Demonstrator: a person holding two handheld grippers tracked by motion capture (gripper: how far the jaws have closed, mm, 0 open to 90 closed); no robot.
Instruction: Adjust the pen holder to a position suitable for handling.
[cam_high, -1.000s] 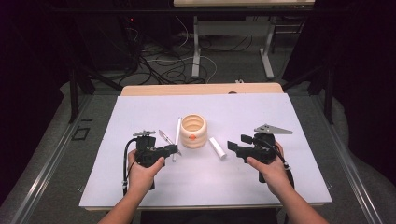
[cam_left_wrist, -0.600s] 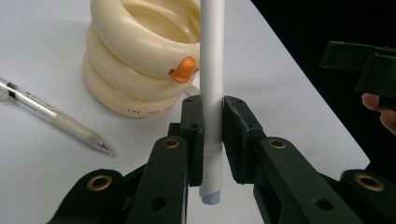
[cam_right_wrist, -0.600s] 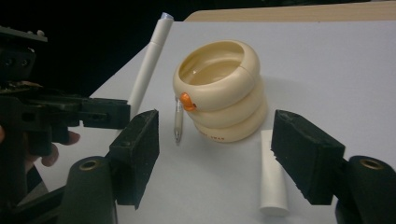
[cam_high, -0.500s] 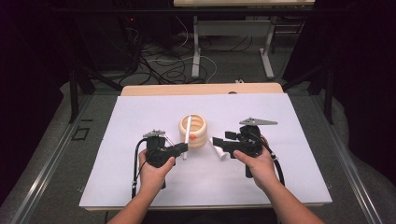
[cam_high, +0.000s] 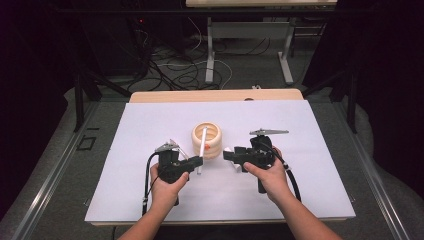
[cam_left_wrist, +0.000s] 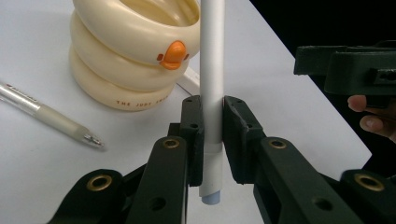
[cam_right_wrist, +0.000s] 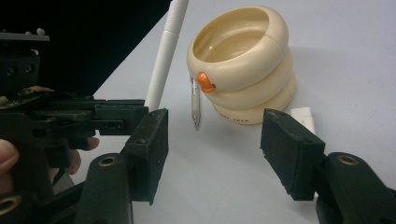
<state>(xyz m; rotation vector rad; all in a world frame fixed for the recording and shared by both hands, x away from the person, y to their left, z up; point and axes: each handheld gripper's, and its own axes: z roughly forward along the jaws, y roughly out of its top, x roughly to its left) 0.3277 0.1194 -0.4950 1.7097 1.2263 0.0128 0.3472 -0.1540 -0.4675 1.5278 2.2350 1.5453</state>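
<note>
White tabletop is carrying the work, with dark floor and cables beyond. Nearest the person, the left gripper is clamping a white pen, now lifted off the table and tilting over the cream holder. The right gripper, jaws wide and empty, is closing in beside the holder, so insertion looks next.
</note>
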